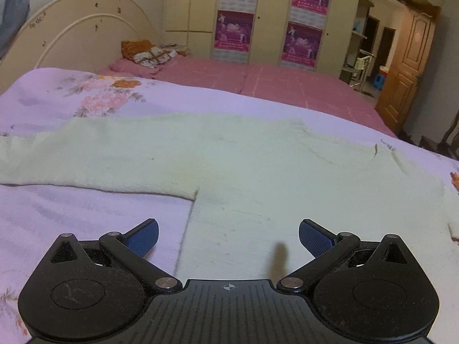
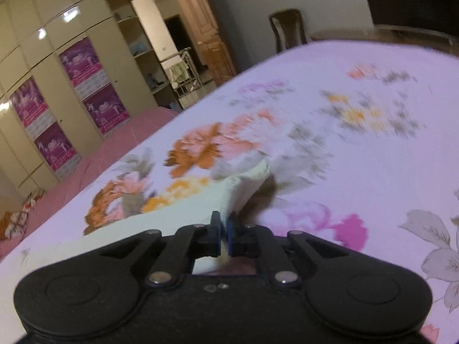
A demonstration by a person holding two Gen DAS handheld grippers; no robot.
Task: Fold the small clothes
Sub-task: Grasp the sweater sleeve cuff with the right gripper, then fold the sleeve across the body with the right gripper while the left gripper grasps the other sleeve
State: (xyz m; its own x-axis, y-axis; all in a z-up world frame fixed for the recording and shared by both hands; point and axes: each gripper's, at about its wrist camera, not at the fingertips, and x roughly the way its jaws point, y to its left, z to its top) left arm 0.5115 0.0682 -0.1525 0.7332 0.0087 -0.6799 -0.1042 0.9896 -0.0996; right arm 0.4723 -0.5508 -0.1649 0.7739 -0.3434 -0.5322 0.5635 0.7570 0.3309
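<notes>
Pale green garment (image 1: 229, 157) lies spread flat on the lilac floral bedspread (image 1: 71, 215), one sleeve stretching out to the left and the body running toward the near edge. Left gripper (image 1: 228, 236) hangs just above the lower part of the body, jaws wide apart, blue pads (image 1: 145, 236) clear of the cloth and holding nothing. Right gripper (image 2: 224, 230) has its jaws pressed together on a fold of the same green fabric (image 2: 246, 183), which rises in a small peak ahead of the fingertips; the surrounding bedspread is blurred in this view. Beyond the bedspread, a pink sheet (image 1: 258, 77) covers the mattress, and a wardrobe (image 1: 272, 14) bearing purple posters stands behind.
</notes>
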